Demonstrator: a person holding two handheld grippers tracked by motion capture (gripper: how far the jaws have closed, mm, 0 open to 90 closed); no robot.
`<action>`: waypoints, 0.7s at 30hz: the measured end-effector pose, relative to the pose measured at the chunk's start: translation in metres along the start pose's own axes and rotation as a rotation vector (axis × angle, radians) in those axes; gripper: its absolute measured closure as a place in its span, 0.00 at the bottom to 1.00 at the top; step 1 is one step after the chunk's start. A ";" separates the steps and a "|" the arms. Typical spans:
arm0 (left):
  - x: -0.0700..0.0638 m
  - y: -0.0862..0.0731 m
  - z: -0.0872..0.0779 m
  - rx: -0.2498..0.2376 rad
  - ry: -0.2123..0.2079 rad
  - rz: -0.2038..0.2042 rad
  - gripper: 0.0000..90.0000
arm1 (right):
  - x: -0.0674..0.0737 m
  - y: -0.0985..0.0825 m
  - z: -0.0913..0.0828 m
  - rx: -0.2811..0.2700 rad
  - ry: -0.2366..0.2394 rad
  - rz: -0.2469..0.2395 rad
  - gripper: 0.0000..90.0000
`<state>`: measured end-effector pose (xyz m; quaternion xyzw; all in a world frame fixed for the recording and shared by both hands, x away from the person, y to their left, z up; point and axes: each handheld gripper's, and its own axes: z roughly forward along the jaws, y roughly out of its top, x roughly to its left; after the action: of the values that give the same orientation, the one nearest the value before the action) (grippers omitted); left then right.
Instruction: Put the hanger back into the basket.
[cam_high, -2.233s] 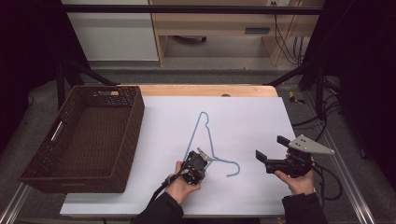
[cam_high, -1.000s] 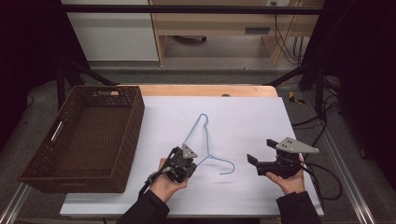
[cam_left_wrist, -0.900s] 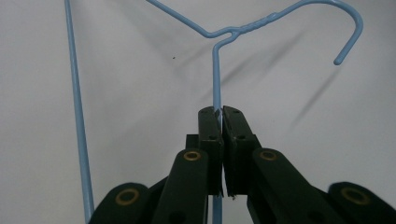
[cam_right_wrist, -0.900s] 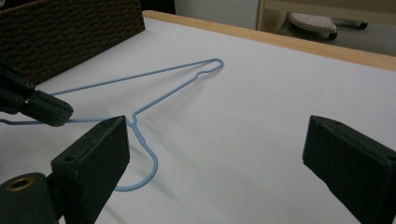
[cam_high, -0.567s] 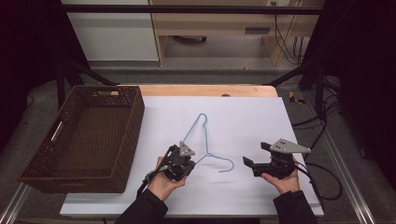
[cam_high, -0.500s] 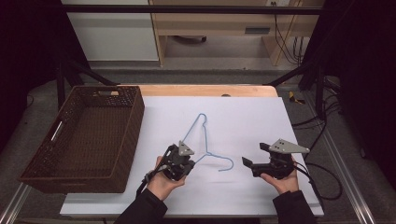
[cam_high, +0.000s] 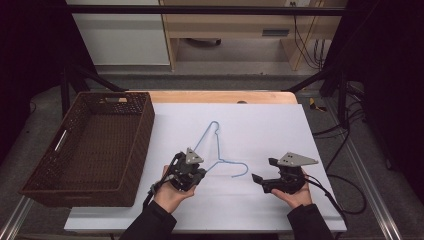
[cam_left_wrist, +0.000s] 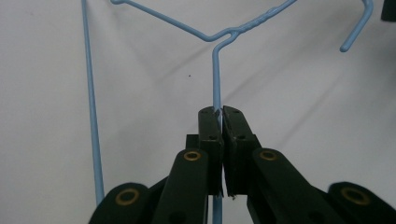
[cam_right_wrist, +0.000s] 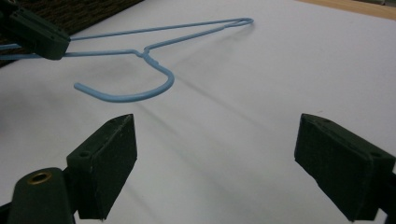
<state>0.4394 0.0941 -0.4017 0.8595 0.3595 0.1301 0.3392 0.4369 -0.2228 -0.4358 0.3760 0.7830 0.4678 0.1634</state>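
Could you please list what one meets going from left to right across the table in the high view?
Wicker basket → left tongs, shut on the blue wire hanger → right tongs, open.

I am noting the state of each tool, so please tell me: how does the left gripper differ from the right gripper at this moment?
The left gripper is shut, its fingers pinching the blue wire hanger; the right gripper is wide open and holds nothing. The left one touches the hanger, while the right one sits apart from it, its fingers pointing toward the hook. Both are black, hand-held, and over the white table.
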 end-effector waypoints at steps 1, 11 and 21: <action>0.000 0.000 -0.001 -0.008 0.003 -0.002 0.97 | 0.001 -0.001 0.002 0.001 0.006 -0.001 0.15; 0.003 0.002 -0.008 -0.029 -0.001 -0.012 0.97 | 0.006 -0.001 0.019 -0.022 0.079 0.026 0.18; 0.007 0.003 -0.013 -0.042 -0.007 -0.022 0.97 | 0.017 0.008 0.049 -0.017 0.111 -0.005 0.24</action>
<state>0.4395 0.1037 -0.3908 0.8487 0.3650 0.1310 0.3596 0.4587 -0.1783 -0.4524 0.3463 0.7877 0.4941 0.1241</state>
